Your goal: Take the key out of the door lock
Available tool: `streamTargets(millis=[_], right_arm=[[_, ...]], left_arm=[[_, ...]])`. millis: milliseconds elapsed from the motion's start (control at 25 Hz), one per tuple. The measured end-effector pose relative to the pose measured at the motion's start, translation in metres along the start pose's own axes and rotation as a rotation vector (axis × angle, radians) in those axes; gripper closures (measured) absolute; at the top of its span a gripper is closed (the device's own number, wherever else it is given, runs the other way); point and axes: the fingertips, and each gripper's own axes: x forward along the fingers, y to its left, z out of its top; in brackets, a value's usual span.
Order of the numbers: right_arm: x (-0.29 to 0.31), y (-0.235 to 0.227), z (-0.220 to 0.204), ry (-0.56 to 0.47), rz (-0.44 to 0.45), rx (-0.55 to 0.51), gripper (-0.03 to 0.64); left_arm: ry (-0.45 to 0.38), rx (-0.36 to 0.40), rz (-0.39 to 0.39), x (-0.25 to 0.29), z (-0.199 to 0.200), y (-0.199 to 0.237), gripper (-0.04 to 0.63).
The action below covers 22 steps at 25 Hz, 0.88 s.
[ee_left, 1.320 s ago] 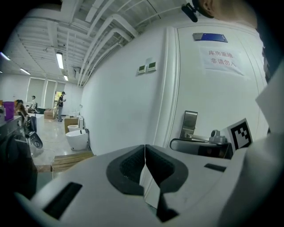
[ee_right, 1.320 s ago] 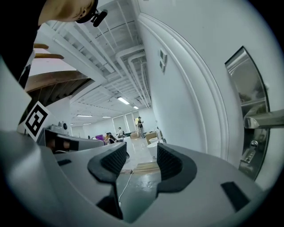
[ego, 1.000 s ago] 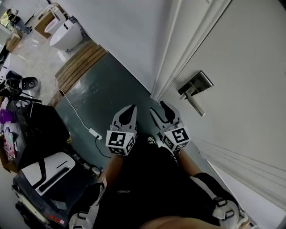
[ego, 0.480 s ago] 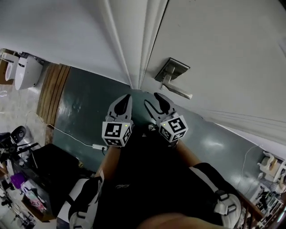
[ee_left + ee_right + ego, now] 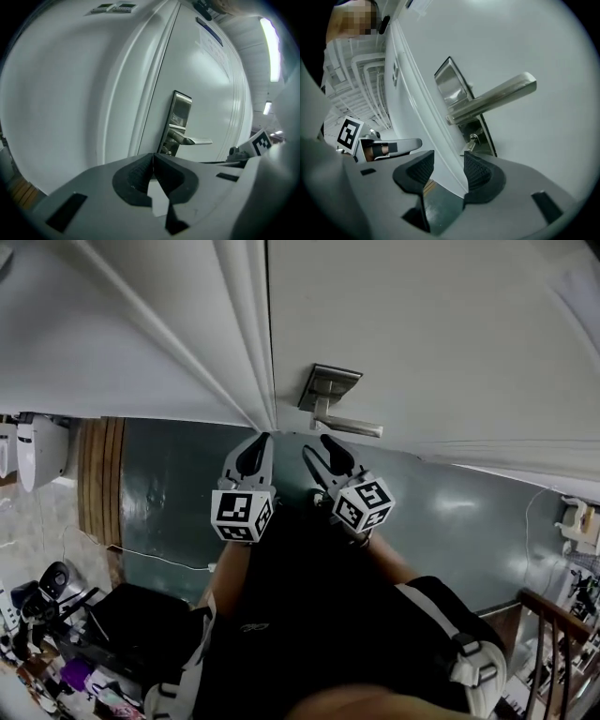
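A steel lock plate (image 5: 327, 393) with a lever handle (image 5: 352, 426) sits on the white door (image 5: 441, 343). In the right gripper view a small silver key (image 5: 472, 141) sticks out of the plate (image 5: 454, 89) below the handle (image 5: 497, 99). My right gripper (image 5: 446, 169) is open, its jaws just short of the key. It shows in the head view (image 5: 317, 448) below the plate. My left gripper (image 5: 255, 448) is shut with nothing in it, beside the right one. Its view shows the plate (image 5: 180, 118) beyond the jaws (image 5: 153, 161).
The white door frame (image 5: 248, 352) runs left of the lock. The dark green floor (image 5: 178, 484) lies below, with a wooden strip (image 5: 98, 479) at the left, a white toilet (image 5: 37, 451), and cluttered dark objects (image 5: 66, 634) at bottom left. A wooden railing (image 5: 558, 634) stands at the right.
The head view has swung round, so the lock plate now sits straight above both grippers. The grippers have come closer to the door, below the handle.
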Motion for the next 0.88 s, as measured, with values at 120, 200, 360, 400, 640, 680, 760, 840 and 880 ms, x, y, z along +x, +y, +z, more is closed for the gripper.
streamTargets(millis=[120, 200, 360, 400, 640, 680, 760, 840, 880], right_arm=[[0.0, -0.012, -0.001, -0.027, -0.037, 0.086, 0.411], [0.002, -0.017, 0.0, -0.049, -0.047, 0.148, 0.411], [0.015, -0.027, 0.006, -0.116, -0.045, 0.316, 0.414], [0.018, -0.03, 0.007, -0.138, -0.044, 0.367, 0.415], [0.033, -0.045, 0.018, -0.303, -0.037, 0.689, 0.465], [0.035, -0.047, 0.02, -0.33, -0.031, 0.73, 0.469], [0.037, -0.051, 0.021, -0.363, -0.032, 0.791, 0.486], [0.036, -0.057, 0.018, -0.377, -0.052, 0.844, 0.495], [0.035, -0.059, 0.016, -0.386, -0.061, 0.873, 0.508]], left_arm=[[0.01, 0.015, -0.033, 0.007, 0.002, -0.001, 0.571], [0.011, 0.02, -0.046, 0.01, 0.004, -0.001, 0.571], [0.017, 0.023, -0.06, 0.017, 0.004, 0.001, 0.571], [0.02, 0.024, -0.066, 0.018, 0.003, 0.0, 0.571], [0.035, 0.027, -0.082, 0.02, 0.001, 0.006, 0.571], [0.036, 0.025, -0.081, 0.021, 0.002, 0.007, 0.571], [0.038, 0.024, -0.085, 0.023, 0.003, 0.007, 0.571], [0.038, 0.024, -0.091, 0.024, 0.004, 0.005, 0.571], [0.038, 0.024, -0.093, 0.024, 0.004, 0.004, 0.571]])
